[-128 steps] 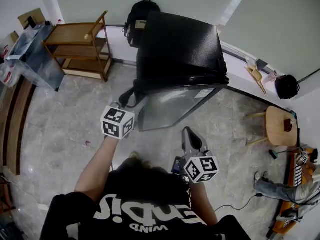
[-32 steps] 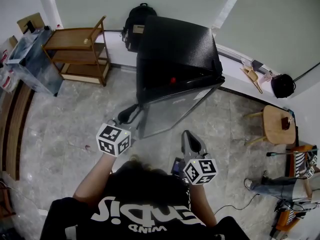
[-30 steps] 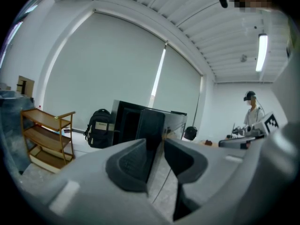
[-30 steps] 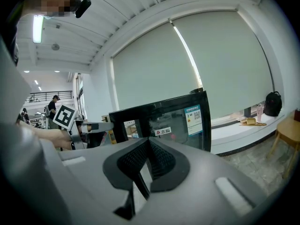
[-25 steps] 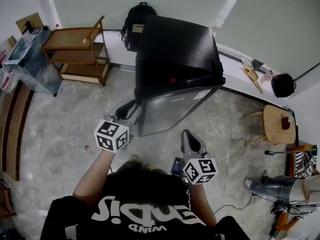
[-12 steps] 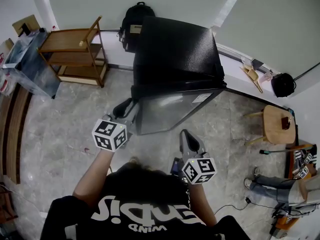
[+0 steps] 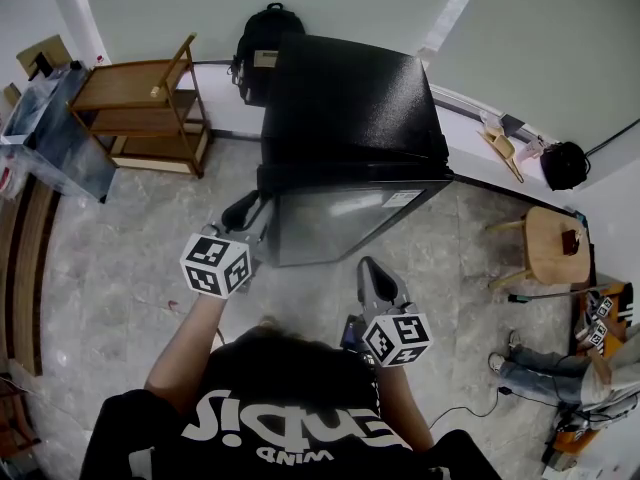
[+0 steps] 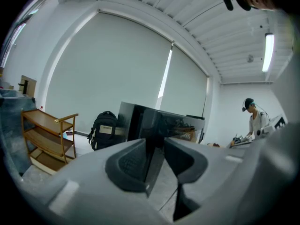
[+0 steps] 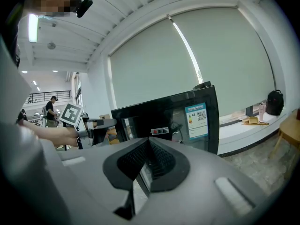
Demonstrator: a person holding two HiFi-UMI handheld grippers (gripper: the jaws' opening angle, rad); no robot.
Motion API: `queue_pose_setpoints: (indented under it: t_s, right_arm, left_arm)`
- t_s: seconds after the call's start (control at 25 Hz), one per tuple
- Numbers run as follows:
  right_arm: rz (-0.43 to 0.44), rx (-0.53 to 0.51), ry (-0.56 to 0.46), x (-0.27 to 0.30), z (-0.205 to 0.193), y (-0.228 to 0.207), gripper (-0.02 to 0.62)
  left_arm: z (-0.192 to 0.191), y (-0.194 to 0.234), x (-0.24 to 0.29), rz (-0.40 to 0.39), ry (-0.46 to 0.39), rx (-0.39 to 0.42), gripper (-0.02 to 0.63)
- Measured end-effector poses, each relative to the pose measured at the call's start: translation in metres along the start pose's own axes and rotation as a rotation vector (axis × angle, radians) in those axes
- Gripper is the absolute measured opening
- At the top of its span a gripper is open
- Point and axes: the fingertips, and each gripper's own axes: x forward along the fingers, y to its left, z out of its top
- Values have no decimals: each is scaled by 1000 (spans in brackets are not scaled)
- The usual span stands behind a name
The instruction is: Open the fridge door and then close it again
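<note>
- The door (image 7: pixel 340 223), nearly shut, was pinched at its left edge by the left gripper (image 7: pixel 244 210); the right gripper (image 7: pixel 372 276) was closed, empty.
- The jaws could be trapped in the seam if the door were pushed fully home.

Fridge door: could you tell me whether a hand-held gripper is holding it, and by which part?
The left hand-held gripper grips the fridge door by its free side edge; the right hand-held gripper holds nothing.

The person wears a black short-sleeved T-shirt (image 7: pixel 290 418) with white lettering across it. The left tongs (image 7: pixel 245 211) and right tongs (image 7: pixel 372 270) are grey with dark ribbed pads (image 9: pixel 133 161). Each carries a white cube (image 7: pixel 215 265) printed with black square markers.
</note>
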Motion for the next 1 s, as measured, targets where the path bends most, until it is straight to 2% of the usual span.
queue_pose_setpoints:
  t_s: [1.0]
  right_arm:
    - [-25, 11, 0, 9, 2, -11, -3]
  left_arm:
    - [12, 30, 38, 40, -8, -13, 109]
